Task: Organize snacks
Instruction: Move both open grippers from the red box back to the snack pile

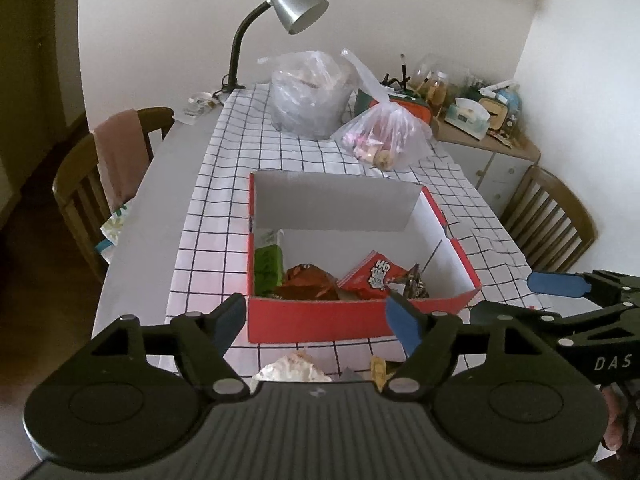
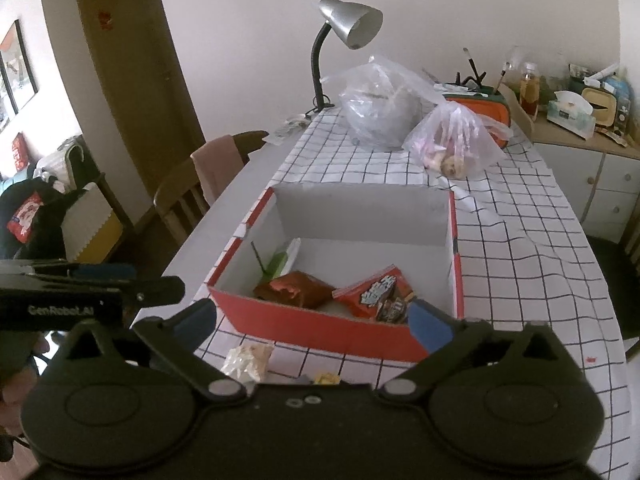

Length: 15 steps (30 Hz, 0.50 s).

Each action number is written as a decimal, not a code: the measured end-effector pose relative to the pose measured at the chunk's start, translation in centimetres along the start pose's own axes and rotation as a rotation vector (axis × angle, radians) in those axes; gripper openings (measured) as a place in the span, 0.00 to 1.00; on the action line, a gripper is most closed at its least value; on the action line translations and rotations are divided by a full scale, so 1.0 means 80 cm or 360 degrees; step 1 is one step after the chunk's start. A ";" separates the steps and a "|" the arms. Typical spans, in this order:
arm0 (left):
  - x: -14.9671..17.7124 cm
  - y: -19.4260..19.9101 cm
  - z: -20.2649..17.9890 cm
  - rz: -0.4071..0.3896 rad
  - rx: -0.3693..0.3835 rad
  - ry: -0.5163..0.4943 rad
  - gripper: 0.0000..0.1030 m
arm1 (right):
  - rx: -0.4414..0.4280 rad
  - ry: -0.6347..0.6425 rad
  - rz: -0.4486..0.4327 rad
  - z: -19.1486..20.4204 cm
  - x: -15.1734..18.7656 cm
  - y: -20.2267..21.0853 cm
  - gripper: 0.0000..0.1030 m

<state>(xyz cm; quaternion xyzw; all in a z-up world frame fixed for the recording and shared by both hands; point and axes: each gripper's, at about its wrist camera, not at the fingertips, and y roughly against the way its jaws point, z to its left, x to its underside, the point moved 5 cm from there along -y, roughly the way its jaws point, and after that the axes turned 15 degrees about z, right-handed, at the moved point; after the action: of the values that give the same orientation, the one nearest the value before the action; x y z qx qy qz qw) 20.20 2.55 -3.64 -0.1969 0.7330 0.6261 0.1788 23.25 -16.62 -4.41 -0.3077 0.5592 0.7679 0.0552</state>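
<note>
Snacks sit partly sorted on a long tabletop (image 1: 188,152) under a white checked cloth (image 1: 224,184). A red box (image 1: 320,320), open-topped and white inside, stands near the tabletop's near edge; its near half holds a green pack (image 1: 267,264), a brown pouch (image 1: 308,284) and a red packet (image 1: 374,276), while its far half is bare. Two plastic bags, one large (image 1: 306,94) and one small (image 1: 384,136), rest toward the far edge beside a lamp (image 1: 288,6). Between box and near edge lie a pale crinkled packet (image 2: 248,360) and a small yellow sweet (image 2: 326,379), both still outside the box. Left gripper (image 1: 316,320) and right gripper (image 2: 314,322) hover above these, each with fingers spread apart and holding nothing. The loose packets look light, soft and crushable, probably slippery; pinching a sealed edge seems safest. Open cloth flanks the box, and chairs stand at both side edges.
</note>
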 end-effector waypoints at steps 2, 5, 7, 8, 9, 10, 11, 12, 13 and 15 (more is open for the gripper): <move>0.007 0.005 0.002 -0.0007 -0.0004 0.0003 0.77 | 0.0004 0.0023 0.0001 0.004 0.007 0.001 1.00; 0.018 0.011 0.007 -0.0006 0.0001 0.0018 0.77 | -0.0001 0.0023 0.0014 0.007 0.018 -0.001 1.00; 0.027 0.012 0.011 0.0000 -0.0002 0.0031 0.77 | 0.0001 0.0014 0.0032 0.008 0.027 -0.004 1.00; 0.032 0.012 0.014 0.0010 -0.0014 0.0043 0.77 | 0.0006 0.0011 0.0037 0.008 0.032 -0.005 1.00; 0.037 0.012 0.016 0.0018 -0.0020 0.0055 0.77 | 0.0013 0.0006 0.0045 0.008 0.035 -0.007 1.00; 0.042 0.011 0.018 0.0029 -0.0018 0.0064 0.77 | 0.0023 0.0002 0.0054 0.007 0.039 -0.010 1.00; 0.048 0.010 0.019 0.0041 -0.0022 0.0070 0.77 | 0.0030 -0.0004 0.0060 0.007 0.043 -0.013 1.00; 0.055 0.008 0.020 0.0049 -0.0039 0.0080 0.77 | 0.0032 -0.0010 0.0066 0.007 0.047 -0.015 1.00; 0.062 0.006 0.021 0.0055 -0.0060 0.0086 0.77 | 0.0033 -0.0019 0.0076 0.006 0.051 -0.018 1.00; 0.074 0.000 0.021 0.0075 -0.0082 0.0099 0.77 | 0.0035 -0.0044 0.0101 0.004 0.060 -0.026 1.00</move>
<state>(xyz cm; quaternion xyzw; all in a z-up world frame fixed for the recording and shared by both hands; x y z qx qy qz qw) 15.11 3.81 -6.89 -0.2035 0.7262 0.6424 0.1360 20.14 -16.81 -8.68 -0.2785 0.5762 0.7673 0.0419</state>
